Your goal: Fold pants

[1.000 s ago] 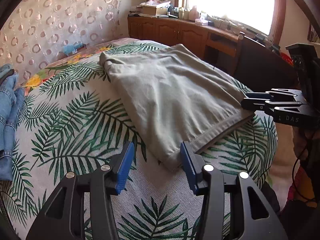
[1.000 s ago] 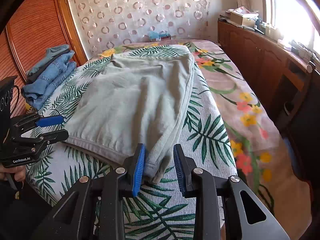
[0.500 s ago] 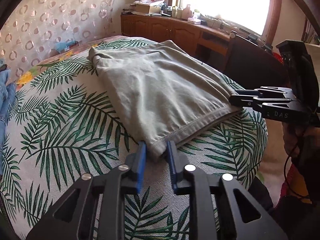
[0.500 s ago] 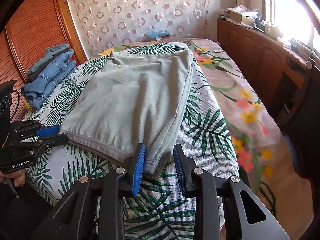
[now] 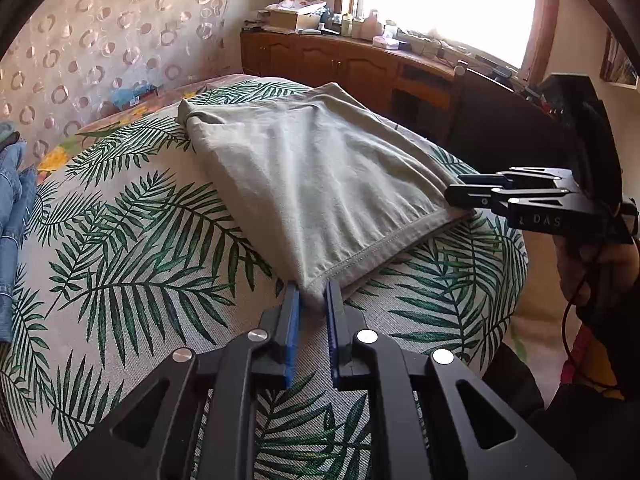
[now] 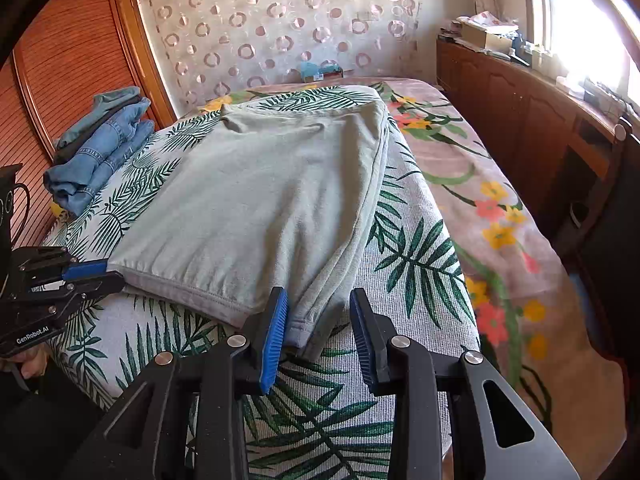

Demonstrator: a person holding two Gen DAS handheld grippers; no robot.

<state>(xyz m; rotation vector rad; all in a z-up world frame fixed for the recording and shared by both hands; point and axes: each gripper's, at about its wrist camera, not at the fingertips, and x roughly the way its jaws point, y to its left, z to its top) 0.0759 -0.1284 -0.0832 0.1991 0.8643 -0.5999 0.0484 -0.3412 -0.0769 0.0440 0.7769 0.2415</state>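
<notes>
The grey-green pants (image 5: 320,184) lie flat, already folded lengthwise, on a palm-leaf bedspread (image 5: 132,248) that covers the near part of a bed, their hem end toward the cameras and the waist end farther up the bed. The left gripper (image 5: 312,300) sits at the hem's near-left corner; its jaws have just been closing, and the blue pads (image 5: 294,320) now stand narrow with the corner of the fabric pinched between them. The right gripper (image 6: 318,324) is at the opposite hem corner, where the stacked edges of the folded leg drape between its jaws. Those jaws have just been opening slightly and stand moderately apart: the left pad (image 6: 276,332) lies against the cloth, while a clear gap shows between the cloth and the other pad, so this corner is straddled rather than clamped. In the left wrist view the right gripper appears side-on at the far hem corner, with part of the hand (image 5: 580,264) that carries it visible below. Folded blue jeans (image 6: 100,148) are piled at the left edge of the bed, well apart from the pants. A floral sheet (image 6: 480,184) covers the right side of the bed, and a wooden cabinet (image 6: 520,104) runs beneath the bright window.
</notes>
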